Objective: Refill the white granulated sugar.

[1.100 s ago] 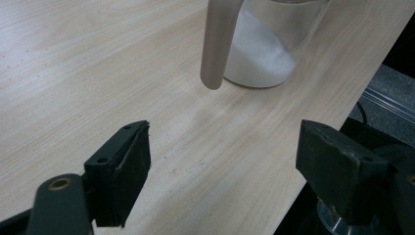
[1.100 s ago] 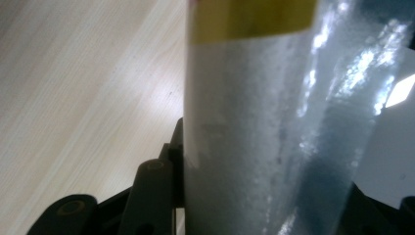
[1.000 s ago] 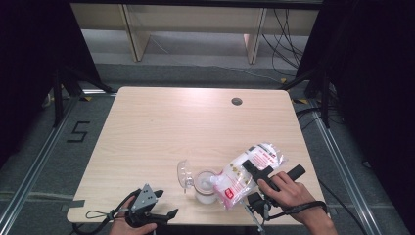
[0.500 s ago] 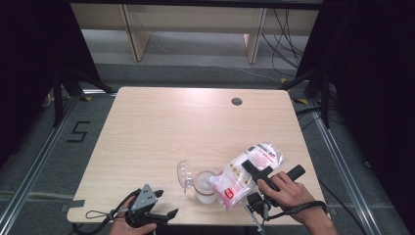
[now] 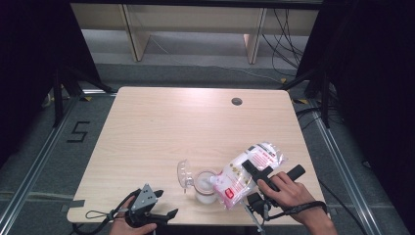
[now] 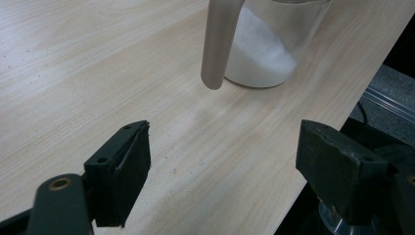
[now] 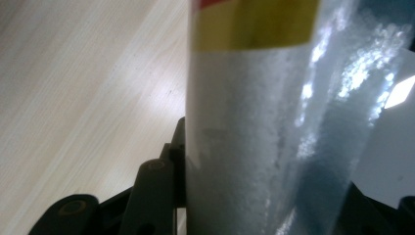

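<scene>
A clear plastic bag of white granules with a red and yellow label is tilted, its lower end over a glass jar near the table's front edge. My right gripper is shut on the bag's middle. In the right gripper view the bag stands between the jaws, and one black finger presses on its side. The jar holds white granules, and its clear lid hangs open to the left. My left gripper rests at the front edge, left of the jar, open and holding nothing.
The light wooden table has a round cable hole at the back right. A pale blurred bar crosses in front of the jar in the left gripper view. The table's front edge runs close by the left gripper.
</scene>
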Motion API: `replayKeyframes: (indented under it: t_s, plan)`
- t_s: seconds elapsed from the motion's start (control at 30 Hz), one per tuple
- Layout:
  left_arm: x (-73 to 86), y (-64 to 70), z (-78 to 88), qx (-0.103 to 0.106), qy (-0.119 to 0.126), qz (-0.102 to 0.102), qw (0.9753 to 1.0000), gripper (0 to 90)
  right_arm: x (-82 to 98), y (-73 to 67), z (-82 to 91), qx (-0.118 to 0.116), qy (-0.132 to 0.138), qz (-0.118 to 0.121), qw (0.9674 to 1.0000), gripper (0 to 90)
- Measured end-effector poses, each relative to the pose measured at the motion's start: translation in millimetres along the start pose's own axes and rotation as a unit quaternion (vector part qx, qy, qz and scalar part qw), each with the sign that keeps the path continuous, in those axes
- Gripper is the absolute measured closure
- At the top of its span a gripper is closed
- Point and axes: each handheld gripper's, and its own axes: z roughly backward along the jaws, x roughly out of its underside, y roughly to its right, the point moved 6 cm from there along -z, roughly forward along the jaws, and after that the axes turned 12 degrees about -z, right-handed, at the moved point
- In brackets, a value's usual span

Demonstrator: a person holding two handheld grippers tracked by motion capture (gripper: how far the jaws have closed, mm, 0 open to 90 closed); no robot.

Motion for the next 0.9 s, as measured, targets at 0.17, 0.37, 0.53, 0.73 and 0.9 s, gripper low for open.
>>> replayKeyframes:
  t_s: [0.17, 0.37, 0.53, 0.73, 0.9]
  plan:
    - [-0.2, -1.2, 0.1, 0.001, 0.0, -0.012, 0.9999, 20.3, -1.0, 1.8, -0.8, 0.001, 0.005, 0.015, 0.9999, 63.4]
    - [0.0, -0.1, -0.2, 0.0, 0.001, 0.001, 1.0, 20.3, -0.6, 4.0, 0.4, 0.002, 0.002, 0.025, 0.9997, 63.6]
    - [-0.5, 0.2, -0.4, -0.001, 0.004, 0.004, 1.0, 20.3, 0.0, 0.6, 0.1, -0.005, -0.006, 0.018, 0.9998, 63.7]
    - [-0.2, -1.3, 0.0, 0.0, 0.0, -0.012, 0.9999, 20.3, -0.6, 4.3, 0.3, 0.008, 0.006, 0.018, 0.9998, 63.8]
    - [0.3, -0.5, 0.5, 0.0, -0.003, -0.002, 1.0, 20.3, 1.0, -0.9, -1.6, 0.001, -0.008, 0.018, 0.9998, 64.1]
